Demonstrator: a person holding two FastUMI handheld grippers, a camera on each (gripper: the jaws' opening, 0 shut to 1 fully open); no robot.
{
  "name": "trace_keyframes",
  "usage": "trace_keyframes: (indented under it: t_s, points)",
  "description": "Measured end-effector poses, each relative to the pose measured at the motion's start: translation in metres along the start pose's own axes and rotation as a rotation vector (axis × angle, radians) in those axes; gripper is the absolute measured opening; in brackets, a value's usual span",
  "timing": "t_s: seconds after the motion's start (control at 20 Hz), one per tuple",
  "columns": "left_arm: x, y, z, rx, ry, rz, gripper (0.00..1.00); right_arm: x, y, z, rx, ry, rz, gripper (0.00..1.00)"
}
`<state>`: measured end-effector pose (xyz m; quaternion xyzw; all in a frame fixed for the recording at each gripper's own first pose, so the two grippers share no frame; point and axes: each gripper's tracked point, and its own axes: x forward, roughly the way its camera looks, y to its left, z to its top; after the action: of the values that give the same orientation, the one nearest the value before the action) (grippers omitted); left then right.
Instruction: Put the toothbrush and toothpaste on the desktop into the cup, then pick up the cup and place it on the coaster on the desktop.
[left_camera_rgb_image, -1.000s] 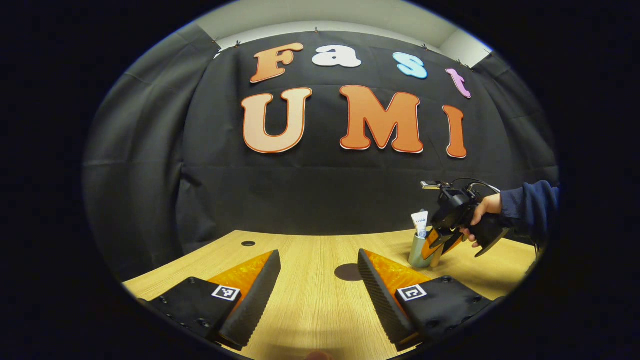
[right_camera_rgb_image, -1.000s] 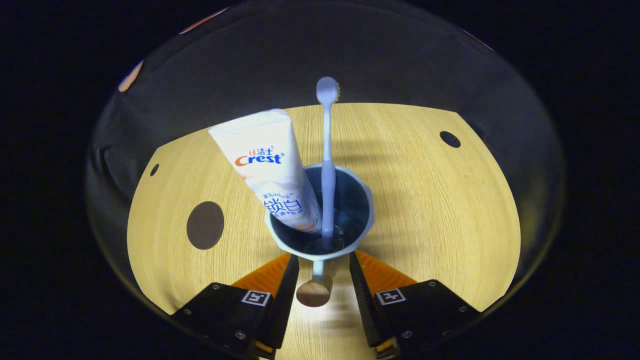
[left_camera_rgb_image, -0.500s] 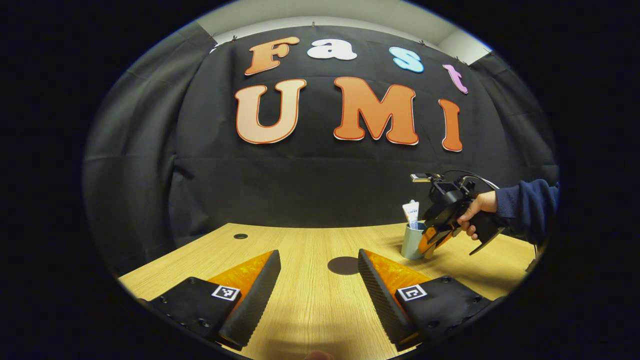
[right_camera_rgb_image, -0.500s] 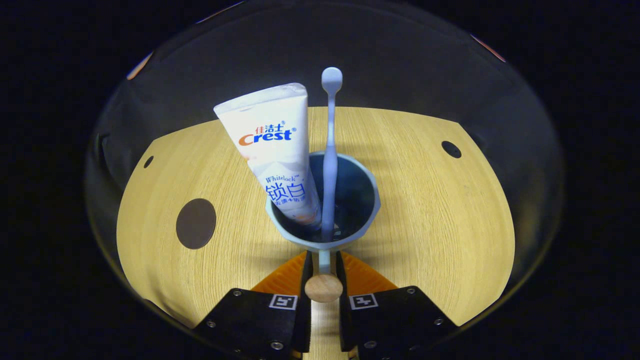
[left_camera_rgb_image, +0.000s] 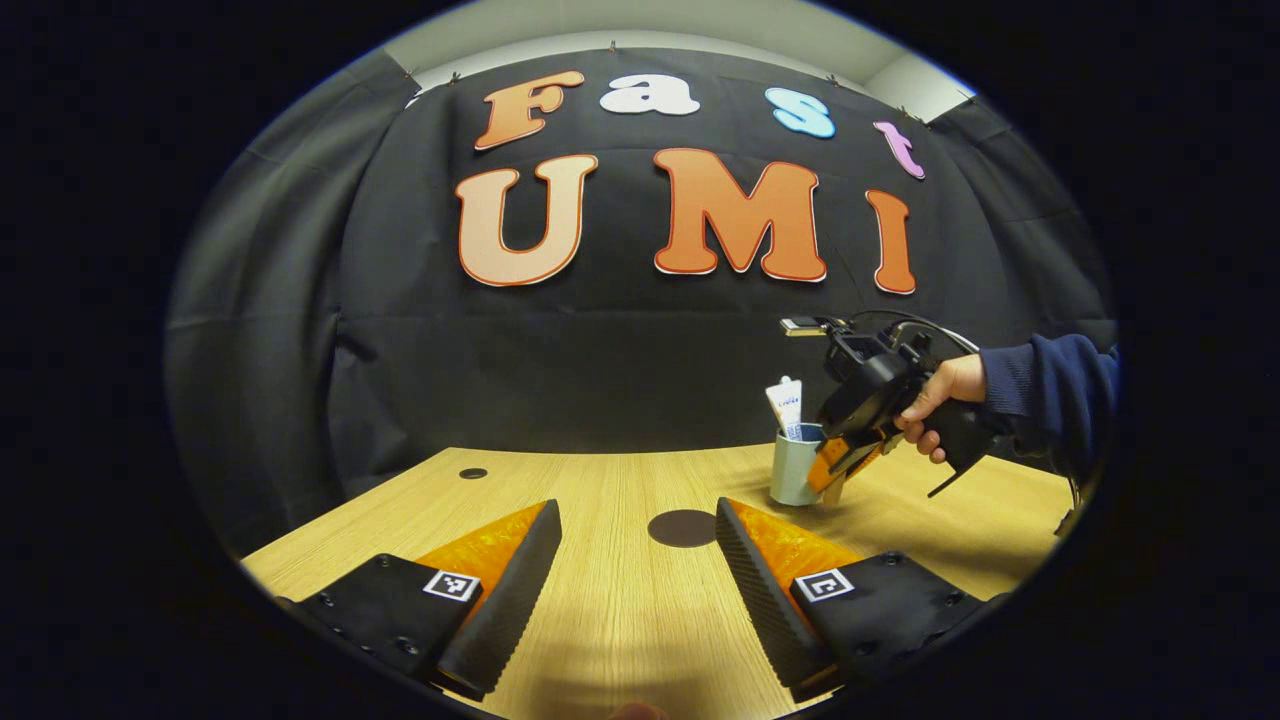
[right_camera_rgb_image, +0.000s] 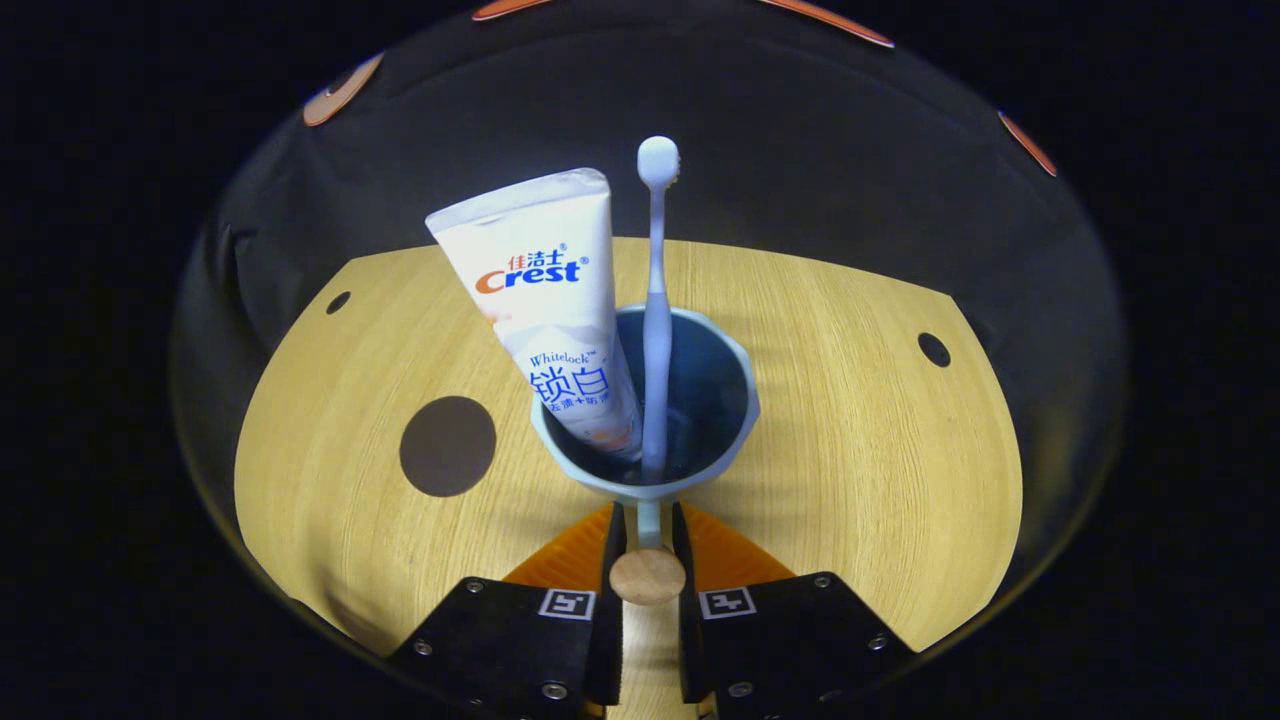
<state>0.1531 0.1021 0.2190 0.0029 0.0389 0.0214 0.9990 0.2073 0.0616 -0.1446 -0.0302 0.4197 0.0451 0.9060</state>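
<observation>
Since the frame a second ago the right gripper (right_camera_rgb_image: 645, 560) has closed: its two fingers, then spread on either side of the cup's handle, now clamp that handle between them. In the left gripper view the cup has also shifted leftward across the desk, toward the coaster, and appears raised off the wood.

The light wooden desktop (right_camera_rgb_image: 860, 420) spreads across the right gripper view, with small dark round holes near its edge at about 10 and 2 o'clock. The pale blue-grey cup with a faceted rim (right_camera_rgb_image: 745, 400) sits at the centre of that view; its thin handle ends in a round wooden knob (right_camera_rgb_image: 647, 576) at 6 o'clock, pinched between the black fingers.

Inside the cup, the white toothpaste tube (right_camera_rgb_image: 540, 300) leans toward 11 o'clock, its flat crimped end uppermost. Beside it, the light blue toothbrush (right_camera_rgb_image: 656, 330) stands nearly upright, head toward 12 o'clock.

The dark brown round coaster (right_camera_rgb_image: 448, 446) lies flat on the desktop at 9 o'clock from the cup, apart from it.

In the left gripper view, the left gripper (left_camera_rgb_image: 635, 570) hangs above the desk with its orange-backed fingers spread wide and nothing between them. At 3 o'clock, a hand (left_camera_rgb_image: 935, 395) in a dark blue sleeve (left_camera_rgb_image: 1050, 390) holds the right gripper at the cup (left_camera_rgb_image: 793, 478).
</observation>
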Motion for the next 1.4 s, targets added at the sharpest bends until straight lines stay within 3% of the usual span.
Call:
trace_keyframes:
  t_s: [0.25, 0.3, 0.5, 0.55, 0.75, 1.4]
  points:
    - [-0.002, 0.005, -0.002, 0.001, 0.005, 0.007, 0.99, -0.007, -0.005, 0.008, -0.072, -0.028, 0.046, 0.23]
    - [-0.003, 0.007, -0.004, 0.001, 0.006, 0.011, 0.99, -0.006, -0.006, 0.01, -0.087, -0.033, 0.05, 0.18]
    - [-0.005, 0.016, -0.009, -0.012, 0.011, 0.025, 0.99, -0.004, -0.006, 0.011, -0.125, -0.039, 0.084, 0.28]
    - [-0.006, 0.017, -0.011, -0.016, 0.013, 0.028, 0.98, -0.003, -0.007, 0.01, -0.136, -0.037, 0.09, 0.23]
    - [-0.008, 0.021, -0.016, -0.025, 0.021, 0.035, 0.99, -0.001, -0.005, 0.009, -0.159, -0.032, 0.127, 0.23]
    - [-0.014, 0.035, -0.03, -0.032, 0.05, 0.067, 0.99, -0.001, -0.009, 0.006, -0.225, 0.026, 0.138, 0.23]
